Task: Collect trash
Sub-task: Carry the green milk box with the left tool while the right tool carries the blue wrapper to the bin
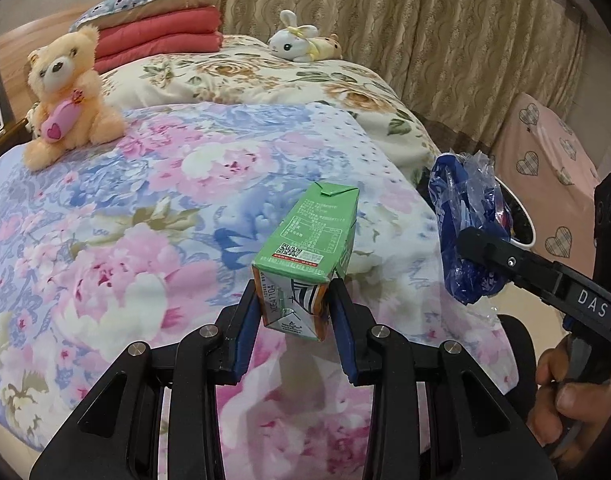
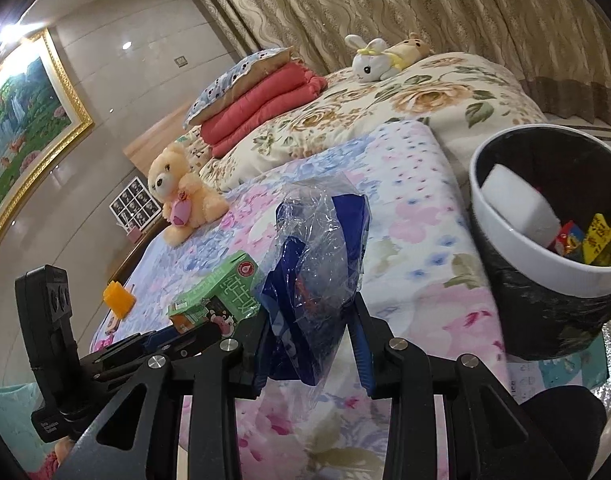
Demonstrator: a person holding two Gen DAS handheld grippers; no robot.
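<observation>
Fingers of the left gripper [image 1: 293, 306] are closed partway, blue pads pressed on the two sides of a green drink carton [image 1: 305, 256], which sticks out forward above the floral quilt [image 1: 145, 220]. Right gripper [image 2: 311, 344] likewise stands partly closed, clamping a crumpled blue and clear plastic wrapper [image 2: 317, 248] between its pads. Trash bin [image 2: 505, 236], white with a black liner, stands just beside the quilt's edge, right of the wrapper; it holds a white block and some yellow and red packets. Orange scrap [image 2: 119, 298] lies on the quilt, left of the carton. Teddy bear [image 1: 65, 96] sits on the quilt's far left part; a rabbit plush [image 1: 295, 42] lies beyond the quilt.
</observation>
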